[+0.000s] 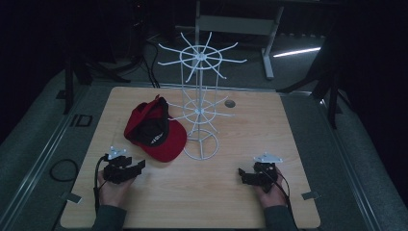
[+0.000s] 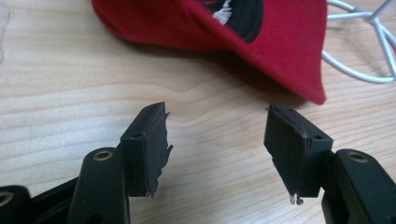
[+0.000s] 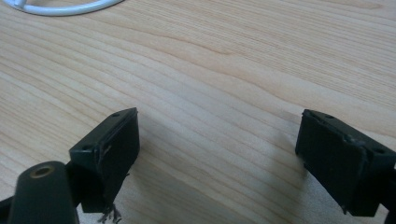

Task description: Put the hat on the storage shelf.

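Note:
A red cap point(image 1: 155, 131) with a black lining lies upside down on the wooden table point(image 1: 207, 197), left of a white wire rack point(image 1: 201, 96). My left gripper point(image 1: 138, 165) rests on the table just in front of the cap's brim, open with nothing between its jaws. In the left gripper view the cap point(image 2: 280, 42) lies a short way beyond the left gripper point(image 2: 217, 140), apart from it. My right gripper point(image 1: 241, 174) sits at the table's front right, open and empty. In the right gripper view the right gripper point(image 3: 219, 140) has bare wood between its jaws.
The rack's round base ring point(image 2: 369, 51) stands right of the cap's brim, and the base ring point(image 3: 60, 7) curves past the top left of the right gripper view. A small grey disc point(image 1: 229, 103) lies behind the rack. Dark floor and stands surround the table.

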